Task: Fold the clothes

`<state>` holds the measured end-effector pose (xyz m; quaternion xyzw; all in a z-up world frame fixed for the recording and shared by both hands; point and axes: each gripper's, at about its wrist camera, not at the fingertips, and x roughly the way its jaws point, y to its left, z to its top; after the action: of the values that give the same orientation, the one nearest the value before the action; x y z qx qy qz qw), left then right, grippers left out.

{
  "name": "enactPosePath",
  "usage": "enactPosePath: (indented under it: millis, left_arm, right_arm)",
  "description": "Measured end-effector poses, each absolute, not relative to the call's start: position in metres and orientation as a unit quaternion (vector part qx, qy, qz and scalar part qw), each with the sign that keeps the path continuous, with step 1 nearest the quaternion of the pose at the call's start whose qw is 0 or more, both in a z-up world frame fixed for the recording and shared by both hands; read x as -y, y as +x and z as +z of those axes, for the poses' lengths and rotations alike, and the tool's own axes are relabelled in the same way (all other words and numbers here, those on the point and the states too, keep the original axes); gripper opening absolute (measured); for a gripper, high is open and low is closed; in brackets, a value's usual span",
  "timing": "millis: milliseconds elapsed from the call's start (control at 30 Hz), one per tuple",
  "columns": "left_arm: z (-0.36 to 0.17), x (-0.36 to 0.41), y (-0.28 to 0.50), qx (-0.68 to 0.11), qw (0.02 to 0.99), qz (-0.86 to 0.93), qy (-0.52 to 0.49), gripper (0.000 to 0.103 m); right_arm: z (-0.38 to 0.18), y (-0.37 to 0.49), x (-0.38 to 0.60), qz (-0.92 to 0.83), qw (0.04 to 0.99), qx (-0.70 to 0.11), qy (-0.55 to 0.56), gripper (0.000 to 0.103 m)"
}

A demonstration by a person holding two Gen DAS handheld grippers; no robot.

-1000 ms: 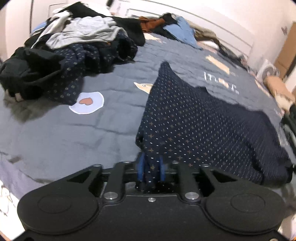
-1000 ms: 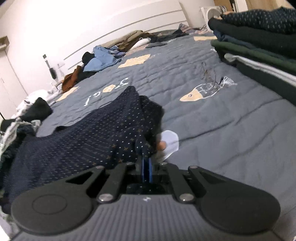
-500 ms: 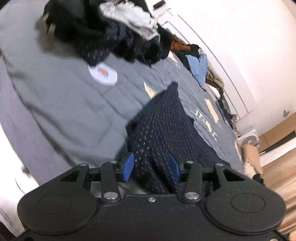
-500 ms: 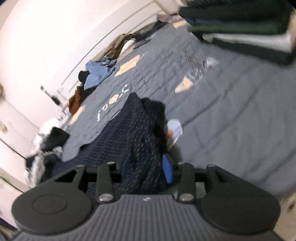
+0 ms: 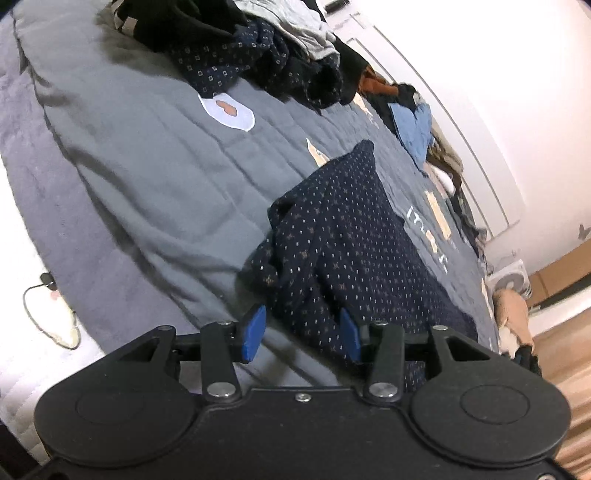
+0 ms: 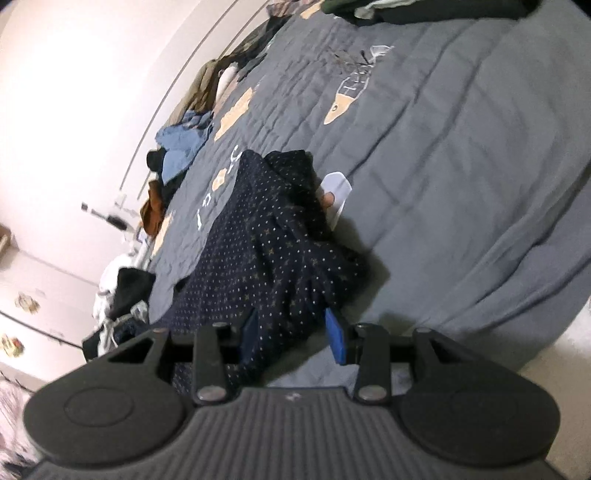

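While grippers gape, navy dotted garment (image 5: 354, 236) near end hidden

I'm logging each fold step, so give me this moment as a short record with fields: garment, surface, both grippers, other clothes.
garment: dark dotted shirt, lying rumpled on the bed
surface: grey quilt
left gripper: jaws open, holding nothing
right gripper: jaws open, holding nothing
unfolded pile: heap of clothes beyond the shirt
folded stack: far edge of bed
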<state>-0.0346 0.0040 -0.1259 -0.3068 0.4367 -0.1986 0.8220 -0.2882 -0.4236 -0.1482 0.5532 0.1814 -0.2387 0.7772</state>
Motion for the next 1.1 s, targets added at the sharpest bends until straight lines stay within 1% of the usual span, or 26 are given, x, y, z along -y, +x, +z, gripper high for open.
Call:
enactPosePath:
  millis: [167, 300, 333, 367, 400, 433, 467, 500, 533, 567, 633, 867, 967, 1033, 1100]
  left_arm:
    - [-0.140, -0.001, -0.026, -0.438, 0.812, -0.179, -0.342, 0.045]
    - [-0.143, 0.003, -0.022, -0.427, 0.818, -0.178, -0.341, 0.043]
    - [-0.143, 0.002, -0.021, -0.424, 0.820, -0.176, -0.342, 0.038]
    - [-0.142, 0.001, -0.021, -0.418, 0.823, -0.173, -0.344, 0.022]
    - [-0.140, -0.001, -0.021, -0.413, 0.826, -0.169, -0.345, 0.018]
    - [-0.138, -0.003, -0.021, -0.408, 0.828, -0.166, -0.347, 0.017]
    - [-0.136, -0.005, -0.021, -0.402, 0.829, -0.166, -0.352, 0.013]
    - [-0.134, -0.007, -0.021, -0.396, 0.830, -0.166, -0.356, 0.013]
    - [-0.132, -0.009, -0.021, -0.390, 0.831, -0.166, -0.361, 0.012]
    - [-0.130, -0.012, -0.021, -0.385, 0.831, -0.166, -0.366, 0.011]
    - [-0.125, -0.017, -0.020, -0.376, 0.830, -0.165, -0.377, 0.010]
    - [-0.113, -0.034, -0.016, -0.357, 0.822, -0.163, -0.412, 0.009]
    - [-0.116, -0.038, -0.013, -0.365, 0.820, -0.151, -0.413, 0.009]
    - [-0.118, -0.041, -0.011, -0.371, 0.819, -0.143, -0.414, 0.010]
    - [-0.124, -0.037, -0.007, -0.396, 0.809, -0.146, -0.409, 0.011]
  right_arm:
    - [-0.163, -0.285, 0.431, -0.245, 0.756, -0.156, 0.587, 0.039]
    - [-0.173, -0.281, 0.436, -0.257, 0.746, -0.141, 0.599, 0.039]
    - [-0.176, -0.281, 0.438, -0.256, 0.742, -0.134, 0.605, 0.039]
    - [-0.178, -0.280, 0.439, -0.256, 0.739, -0.128, 0.610, 0.039]
    - [-0.179, -0.280, 0.440, -0.257, 0.738, -0.123, 0.612, 0.039]
    - [-0.179, -0.278, 0.441, -0.257, 0.738, -0.121, 0.612, 0.038]
    - [-0.178, -0.277, 0.442, -0.257, 0.739, -0.119, 0.611, 0.038]
    - [-0.178, -0.277, 0.441, -0.259, 0.741, -0.118, 0.608, 0.033]
    - [-0.176, -0.277, 0.441, -0.262, 0.744, -0.115, 0.604, 0.018]
    - [-0.175, -0.277, 0.441, -0.265, 0.747, -0.112, 0.600, 0.010]
    - [-0.174, -0.279, 0.442, -0.267, 0.747, -0.102, 0.601, 0.007]
    - [-0.160, -0.296, 0.450, -0.298, 0.747, -0.050, 0.592, 0.004]
    - [-0.156, -0.303, 0.454, -0.318, 0.746, -0.034, 0.585, 0.000]
    - [-0.153, -0.315, 0.460, -0.367, 0.740, -0.025, 0.563, 0.000]
    - [-0.160, -0.324, 0.471, -0.366, 0.718, -0.023, 0.591, 0.000]
